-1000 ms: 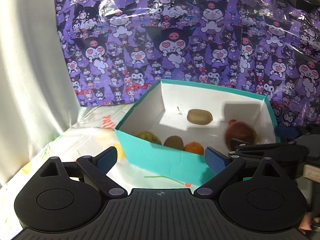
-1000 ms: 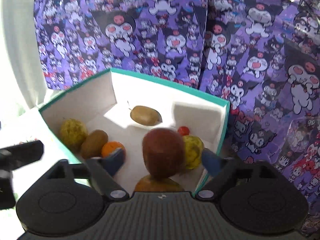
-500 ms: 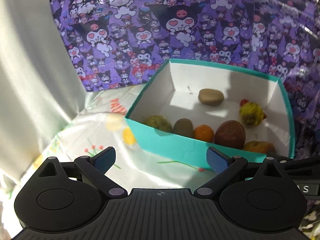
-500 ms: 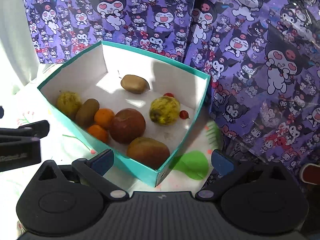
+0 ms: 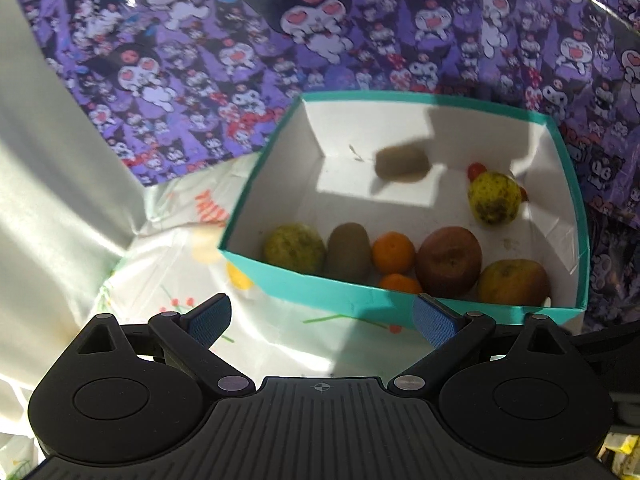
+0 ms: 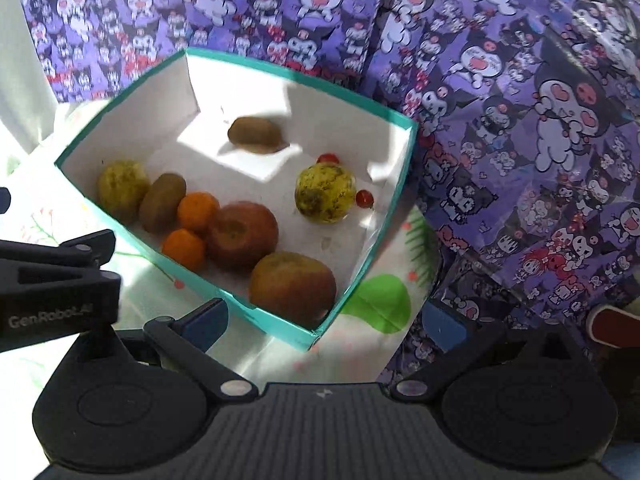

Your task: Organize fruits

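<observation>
A teal box (image 5: 400,296) (image 6: 362,268) with a white inside holds several fruits: a dark red apple (image 5: 448,262) (image 6: 242,236), a brownish apple (image 5: 512,282) (image 6: 292,286), two oranges (image 5: 394,252) (image 6: 198,212), two kiwis (image 5: 348,252) (image 6: 254,134), a spotted yellow fruit (image 5: 494,198) (image 6: 325,192) and small red tomatoes (image 6: 365,199). My left gripper (image 5: 322,318) is open and empty, just in front of the box's near wall. My right gripper (image 6: 324,322) is open and empty, above the box's near corner.
A purple cartoon-print sheet (image 5: 360,40) (image 6: 520,120) hangs behind and right of the box. A white wall (image 5: 48,160) stands on the left. The box rests on a white printed tablecloth (image 5: 180,280). The left gripper's body (image 6: 52,280) shows in the right wrist view.
The dark red apple left my right gripper and now lies in the box. Both grippers have pulled back and risen, so the box is seen more from above.
</observation>
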Demonstrator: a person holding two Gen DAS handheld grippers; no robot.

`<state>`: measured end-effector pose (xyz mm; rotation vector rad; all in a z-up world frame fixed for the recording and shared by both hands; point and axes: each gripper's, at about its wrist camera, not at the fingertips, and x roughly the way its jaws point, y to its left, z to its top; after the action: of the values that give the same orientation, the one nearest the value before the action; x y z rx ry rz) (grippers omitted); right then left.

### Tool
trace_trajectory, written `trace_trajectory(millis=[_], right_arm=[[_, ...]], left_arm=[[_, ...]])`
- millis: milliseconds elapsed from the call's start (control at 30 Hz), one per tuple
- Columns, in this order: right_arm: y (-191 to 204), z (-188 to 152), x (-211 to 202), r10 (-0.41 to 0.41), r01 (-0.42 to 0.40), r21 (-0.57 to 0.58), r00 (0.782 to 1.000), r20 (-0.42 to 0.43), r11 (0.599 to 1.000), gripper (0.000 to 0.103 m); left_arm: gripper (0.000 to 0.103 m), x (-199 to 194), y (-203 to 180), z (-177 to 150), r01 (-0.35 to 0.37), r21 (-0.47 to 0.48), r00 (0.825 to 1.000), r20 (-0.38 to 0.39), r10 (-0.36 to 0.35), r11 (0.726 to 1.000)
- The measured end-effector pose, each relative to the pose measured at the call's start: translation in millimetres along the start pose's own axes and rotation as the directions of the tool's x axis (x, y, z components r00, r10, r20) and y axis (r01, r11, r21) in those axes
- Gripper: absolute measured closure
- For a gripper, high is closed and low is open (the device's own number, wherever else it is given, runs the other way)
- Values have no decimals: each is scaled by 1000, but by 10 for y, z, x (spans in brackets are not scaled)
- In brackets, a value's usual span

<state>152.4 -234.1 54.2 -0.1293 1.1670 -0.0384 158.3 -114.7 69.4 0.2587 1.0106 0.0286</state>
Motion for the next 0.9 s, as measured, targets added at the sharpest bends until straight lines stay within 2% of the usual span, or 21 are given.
trace_trajectory(millis=[200, 633, 900], right_arm=[[61, 48, 66, -9, 8, -27, 1000, -29, 1000, 0], [55, 74, 137, 2, -4, -35, 999, -54, 999, 0], [39, 55, 157, -5, 2, -42, 998, -61, 999, 0]], left_arm=[[3, 122, 24, 19, 15, -19, 998, -56, -16, 1000], [3, 146, -20, 43, -12, -8, 998, -65, 11, 1000], [3, 155, -46, 37, -3, 1, 998, -66, 3, 1000]])
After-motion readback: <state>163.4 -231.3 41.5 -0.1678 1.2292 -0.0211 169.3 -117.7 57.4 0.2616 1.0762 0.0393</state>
